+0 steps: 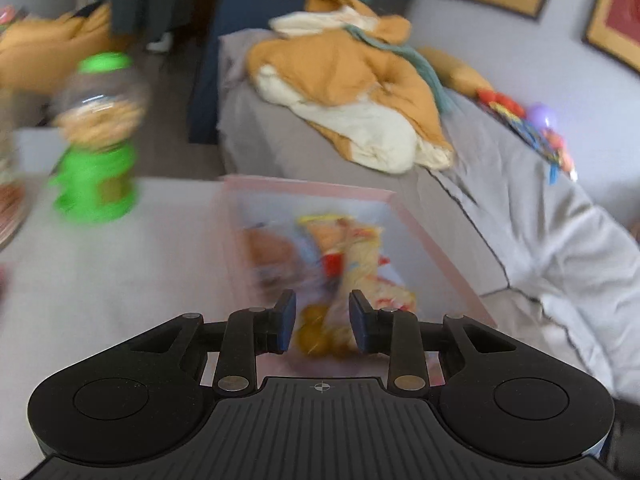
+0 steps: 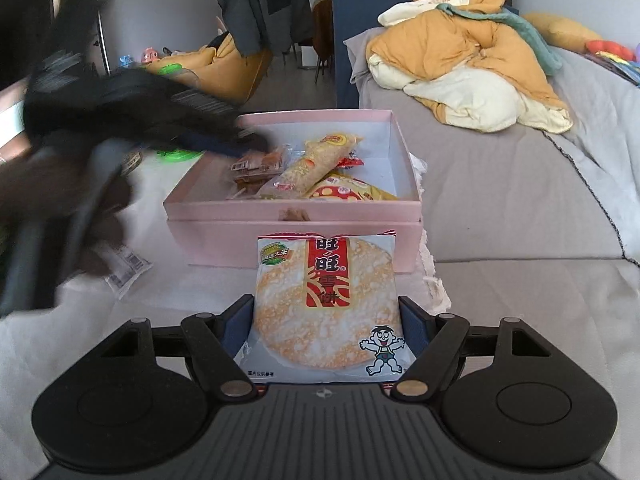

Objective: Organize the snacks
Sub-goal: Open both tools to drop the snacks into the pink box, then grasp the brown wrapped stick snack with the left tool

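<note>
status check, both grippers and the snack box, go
Right gripper shut on rice cracker packet, just short of pink box. Left gripper open over box, nothing held, motion-blurred. Box already holds several snacks; left gripper crowds its left side.

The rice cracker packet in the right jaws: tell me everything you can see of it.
The rice cracker packet is a sealed, glossy plastic pouch printed with a round golden-white cracker, a red banner of Chinese characters and a cartoon boy. It stands upright, clamped on both side edges by the right gripper, just before the pink box.
</note>
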### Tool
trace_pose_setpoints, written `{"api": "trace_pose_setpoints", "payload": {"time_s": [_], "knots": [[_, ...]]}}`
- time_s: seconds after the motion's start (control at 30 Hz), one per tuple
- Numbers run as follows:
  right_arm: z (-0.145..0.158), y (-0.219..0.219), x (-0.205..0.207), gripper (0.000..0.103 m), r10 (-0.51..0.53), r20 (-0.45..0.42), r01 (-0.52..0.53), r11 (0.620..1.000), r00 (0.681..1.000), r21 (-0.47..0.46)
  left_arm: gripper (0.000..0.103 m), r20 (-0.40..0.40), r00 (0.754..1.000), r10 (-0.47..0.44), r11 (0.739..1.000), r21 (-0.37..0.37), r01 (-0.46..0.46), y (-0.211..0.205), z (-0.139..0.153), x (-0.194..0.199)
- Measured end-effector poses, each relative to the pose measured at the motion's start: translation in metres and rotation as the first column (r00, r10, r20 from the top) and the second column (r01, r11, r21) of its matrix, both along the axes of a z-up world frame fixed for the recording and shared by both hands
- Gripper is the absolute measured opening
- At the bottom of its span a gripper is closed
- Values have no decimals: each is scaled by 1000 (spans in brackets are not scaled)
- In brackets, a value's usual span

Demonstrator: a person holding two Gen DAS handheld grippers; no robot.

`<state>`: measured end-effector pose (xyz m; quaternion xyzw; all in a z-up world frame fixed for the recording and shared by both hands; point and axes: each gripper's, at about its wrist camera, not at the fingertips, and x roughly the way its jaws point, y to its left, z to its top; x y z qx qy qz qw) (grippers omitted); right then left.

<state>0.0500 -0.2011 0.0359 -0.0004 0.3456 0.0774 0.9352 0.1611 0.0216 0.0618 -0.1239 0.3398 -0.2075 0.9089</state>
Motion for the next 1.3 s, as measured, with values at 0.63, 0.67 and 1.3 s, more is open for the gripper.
{"api": "trace_pose_setpoints", "payload": {"time_s": [0.63,0.67,1.3], "knots": [[67,50,154,86,0,112,6,999,994,-52,27,78,951,298,955,-18,-298,179,-16,-108],[60,52,160,86,-4,85,8,999,996,-49,27,71,947,312,950,-24,-311,186,-19,-110],[5,285,129,86,398,-210,-419,906,893,-66,27,-11,896,444,895,-45,-444,257,-40,-158]]}}
